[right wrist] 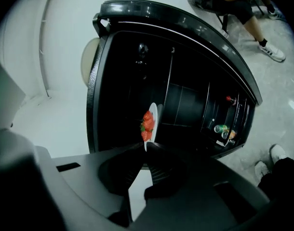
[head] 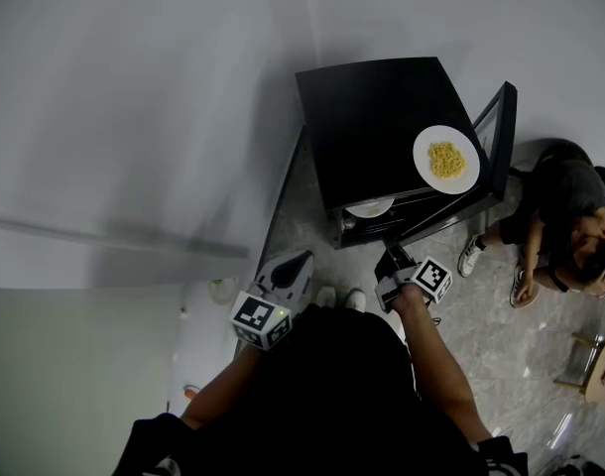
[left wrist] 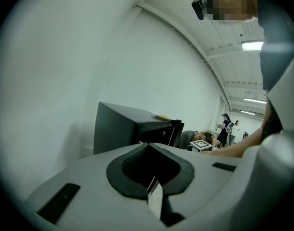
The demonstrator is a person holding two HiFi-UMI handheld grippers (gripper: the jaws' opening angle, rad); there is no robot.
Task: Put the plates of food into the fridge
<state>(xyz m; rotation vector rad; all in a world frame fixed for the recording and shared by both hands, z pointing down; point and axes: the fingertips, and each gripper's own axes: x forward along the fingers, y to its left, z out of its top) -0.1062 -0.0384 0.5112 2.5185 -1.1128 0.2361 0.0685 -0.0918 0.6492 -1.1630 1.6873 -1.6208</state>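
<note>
Right claw is clenching on the near rim of the strawberry plate, which is sitting inside the open black fridge. Left claw is hovering clenched and empty, back from the fridge. Plate of yellow food is resting on the fridge top.

- One plate sits on top of the fridge.
- The other plate sits inside it.
- A person sits right of the fridge.
</note>
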